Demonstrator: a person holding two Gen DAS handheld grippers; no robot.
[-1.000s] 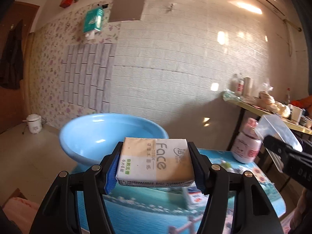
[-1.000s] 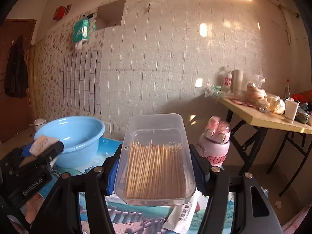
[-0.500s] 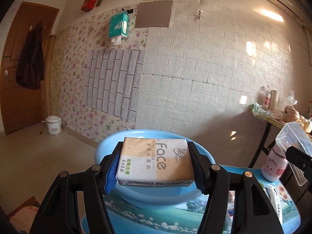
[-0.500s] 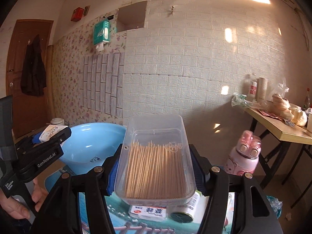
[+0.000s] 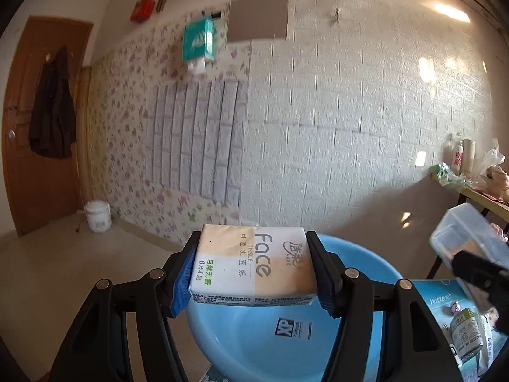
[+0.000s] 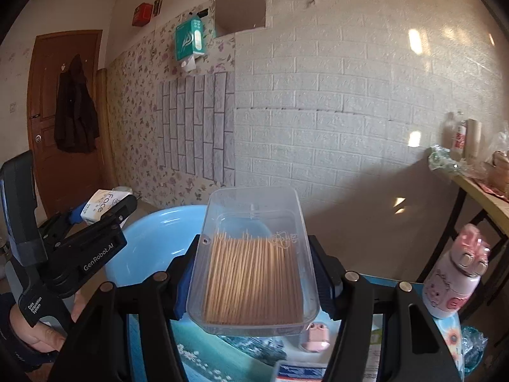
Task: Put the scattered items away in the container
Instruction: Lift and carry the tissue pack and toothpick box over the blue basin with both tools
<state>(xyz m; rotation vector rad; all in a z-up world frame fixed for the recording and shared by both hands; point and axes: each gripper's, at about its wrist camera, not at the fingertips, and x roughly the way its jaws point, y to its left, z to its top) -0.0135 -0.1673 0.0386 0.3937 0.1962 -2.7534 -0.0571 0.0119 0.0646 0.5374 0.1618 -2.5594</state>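
Note:
My left gripper is shut on a "Face" tissue pack and holds it above the near rim of the blue basin. My right gripper is shut on a clear plastic box of toothpicks, held above the table just right of the basin. The left gripper with its tissue pack shows at the left of the right wrist view. The toothpick box shows at the right of the left wrist view.
A pink pig-shaped bottle stands on the table at the right. A small pink case, a small jar and packets lie on the blue patterned tablecloth. A wooden side table with clutter stands far right.
Both grippers have swung left and moved over toward the basin with their loads. The basin now lies directly under the tissue pack.

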